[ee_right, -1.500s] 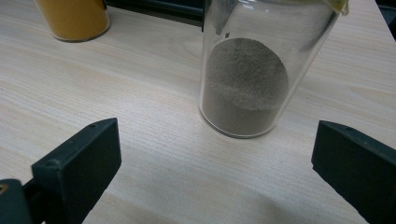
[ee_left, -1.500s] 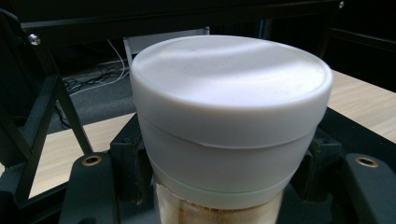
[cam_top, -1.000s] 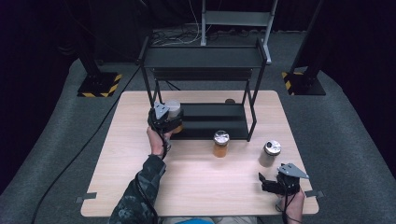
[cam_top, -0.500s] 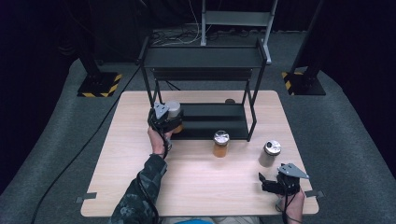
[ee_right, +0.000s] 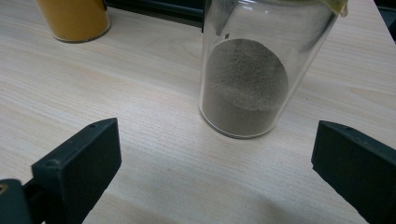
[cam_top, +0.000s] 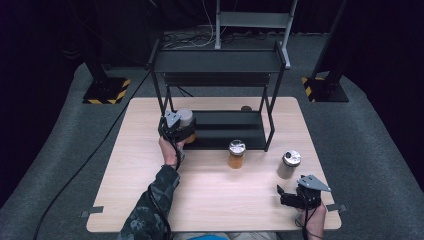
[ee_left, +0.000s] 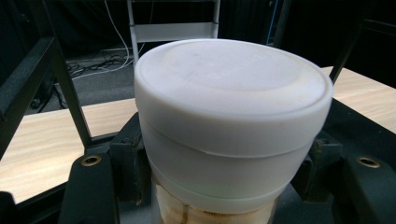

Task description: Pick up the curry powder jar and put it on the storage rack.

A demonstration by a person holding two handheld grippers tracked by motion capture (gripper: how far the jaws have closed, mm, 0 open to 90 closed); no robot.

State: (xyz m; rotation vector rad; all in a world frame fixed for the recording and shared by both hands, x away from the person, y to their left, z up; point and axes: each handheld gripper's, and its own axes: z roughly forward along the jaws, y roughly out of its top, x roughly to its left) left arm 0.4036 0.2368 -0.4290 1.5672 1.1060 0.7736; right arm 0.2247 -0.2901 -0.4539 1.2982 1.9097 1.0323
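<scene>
L gripper (cam_top: 176, 131) jaws clamp white-lidded jar (ee_left: 231, 121) at rack's (cam_top: 220, 67) lower shelf. R gripper (cam_top: 292, 196) jaws wide open, near grey-powder jar (ee_right: 252, 70) on worktop (cam_top: 215, 200).

A light wooden table (cam_top: 150, 165) stands on grey carpet (cam_top: 65, 150). At its 12 o'clock half stands a black metal rack (cam_top: 220, 62) with two shelves; the lower shelf (cam_top: 230, 127) lies on the tabletop. At 6 o'clock from the rack's right front leg stands a jar of orange powder (cam_top: 236, 154) with a clear lid. At 3 o'clock from it, near the right edge, stands a glass jar of grey powder (cam_top: 288, 165), upright, apart from the orange one. A small dark round thing (cam_top: 246, 108) lies behind the rack; what it is I cannot tell. Off the table, yellow-and-black striped bases (cam_top: 106, 91) sit at 10 and 2 o'clock, and a grey metal frame (cam_top: 255, 20) with cables (cam_top: 192, 37) at 12 o'clock.
</scene>
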